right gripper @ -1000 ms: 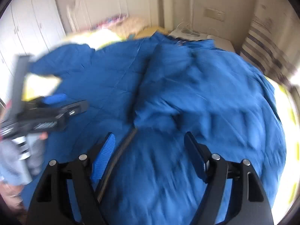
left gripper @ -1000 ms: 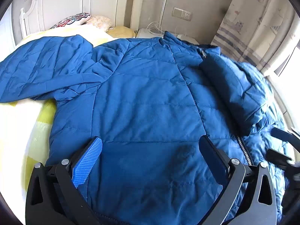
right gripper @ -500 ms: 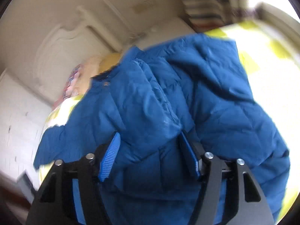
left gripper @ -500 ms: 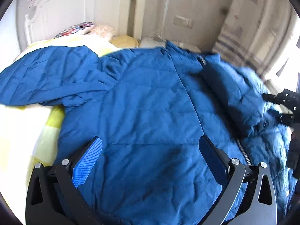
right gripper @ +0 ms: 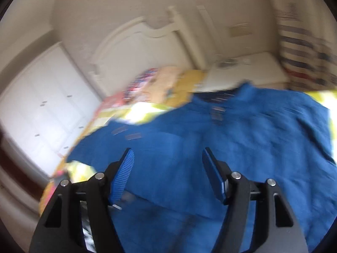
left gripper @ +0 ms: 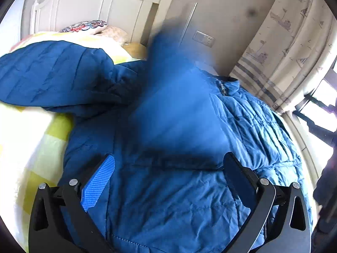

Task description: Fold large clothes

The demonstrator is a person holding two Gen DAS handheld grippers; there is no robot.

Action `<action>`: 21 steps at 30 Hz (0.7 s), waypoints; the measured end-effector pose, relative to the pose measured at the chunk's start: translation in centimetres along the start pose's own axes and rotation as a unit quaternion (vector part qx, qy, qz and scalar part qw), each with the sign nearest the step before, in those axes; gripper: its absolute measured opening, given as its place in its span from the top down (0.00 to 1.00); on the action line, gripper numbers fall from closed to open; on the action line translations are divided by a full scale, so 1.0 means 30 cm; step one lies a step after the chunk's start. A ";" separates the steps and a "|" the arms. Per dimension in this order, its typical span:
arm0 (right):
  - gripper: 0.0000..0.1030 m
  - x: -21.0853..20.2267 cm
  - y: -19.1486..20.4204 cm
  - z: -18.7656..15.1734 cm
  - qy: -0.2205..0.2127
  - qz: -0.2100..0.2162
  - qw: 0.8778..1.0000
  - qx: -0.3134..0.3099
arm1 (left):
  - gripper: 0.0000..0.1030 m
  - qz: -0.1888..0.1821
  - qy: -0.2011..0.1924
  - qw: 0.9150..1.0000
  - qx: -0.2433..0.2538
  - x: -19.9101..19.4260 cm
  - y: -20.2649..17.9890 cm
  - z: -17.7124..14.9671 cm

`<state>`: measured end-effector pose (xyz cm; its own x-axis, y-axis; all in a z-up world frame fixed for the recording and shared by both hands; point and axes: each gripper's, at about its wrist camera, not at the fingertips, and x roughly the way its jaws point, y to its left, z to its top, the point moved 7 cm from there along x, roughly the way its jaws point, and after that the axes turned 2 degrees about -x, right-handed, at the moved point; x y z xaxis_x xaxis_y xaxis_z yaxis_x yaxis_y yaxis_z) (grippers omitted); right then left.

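bedroom, with a white headboard at the far end of a bed dressed in a yellow checked quilt; we take the headboard as our reference. the blue padded jacket lies spread across the quilt, collar and zip top toward the headboard, hem toward us. one sleeve stretches out flat to the left, near the headboard. a blurred blue mass crosses the jacket's middle; we judge it the other sleeve or side panel in mid-swing over the body, though the blur bars certainty. our left gripper hangs over the hem end, farthest from the headboard, jaws spread wide with nothing pinched between them. our right gripper points toward the headboard over the jacket; its jaws have just been parting and no cloth sits between the pads, so we record it as released. in our assessment the work is at an early stage: at most one side is going over. outstanding items, as we judge them: bring the left sleeve in, square the body, then fold hem toward collar.
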<state>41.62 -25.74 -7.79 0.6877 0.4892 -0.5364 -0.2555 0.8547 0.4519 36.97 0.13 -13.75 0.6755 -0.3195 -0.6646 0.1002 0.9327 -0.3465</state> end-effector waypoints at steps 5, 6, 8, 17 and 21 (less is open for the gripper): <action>0.30 -0.138 -0.251 -0.168 0.013 -0.101 0.995 -0.002 | 0.04 -0.033 0.018 0.999 -0.037 0.012 0.030 0.006; 0.30 -0.144 -0.283 -0.205 0.022 -0.125 0.992 -0.003 | 0.04 -0.040 0.026 0.998 -0.049 0.019 0.038 0.007; 0.30 -0.129 -0.402 -0.272 0.043 -0.185 0.982 0.000 | 0.04 -0.048 0.038 0.995 -0.077 0.038 0.062 0.020; 0.30 -0.101 -0.481 -0.281 0.017 -0.157 0.986 0.046 | 0.85 0.014 0.026 0.997 -0.072 0.072 0.030 0.189; 0.30 -0.155 -0.496 -0.272 -0.014 -0.142 0.986 0.085 | 0.86 0.030 -0.044 0.998 -0.018 0.023 -0.027 0.300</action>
<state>36.66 -39.32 -17.85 0.7343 0.2278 -0.6394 0.0663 0.9134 0.4016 43.94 0.68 -7.96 0.7406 -0.2458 -0.6254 0.0323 0.9426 -0.3322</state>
